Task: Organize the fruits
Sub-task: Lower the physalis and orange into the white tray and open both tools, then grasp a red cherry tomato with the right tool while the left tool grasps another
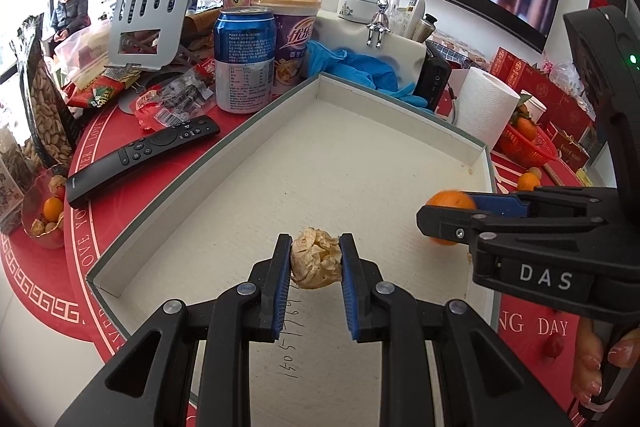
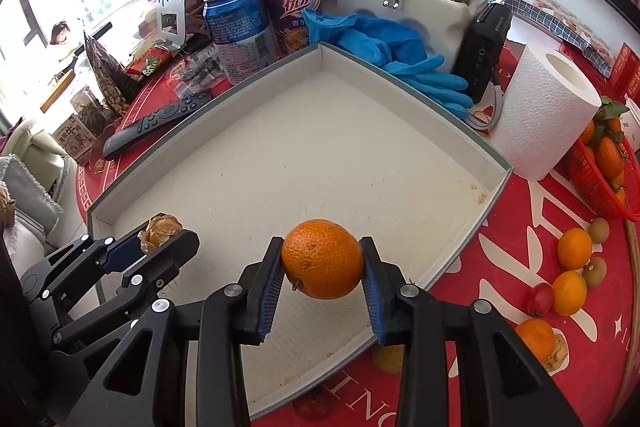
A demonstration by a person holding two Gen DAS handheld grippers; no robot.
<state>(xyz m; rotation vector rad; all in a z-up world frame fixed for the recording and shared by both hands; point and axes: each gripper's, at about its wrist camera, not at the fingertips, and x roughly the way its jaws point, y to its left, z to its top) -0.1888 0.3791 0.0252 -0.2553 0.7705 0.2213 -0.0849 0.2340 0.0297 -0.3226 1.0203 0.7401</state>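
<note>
A shallow white cardboard tray (image 2: 472, 151) is lying on a red tablecloth (image 2: 500, 247), crowded round by a paper towel roll (image 2: 544, 115), a blue drink can (image 1: 244, 59) and a black remote (image 1: 140, 155). The right gripper (image 2: 323, 259) is clamping a small orange (image 2: 322, 259) above the tray's near right part. The left gripper (image 1: 316, 259) is pinching a papery husked fruit (image 1: 316, 259) over the tray's near left. More oranges (image 2: 574, 247) are sitting on the cloth to the right, outside the tray.
</note>
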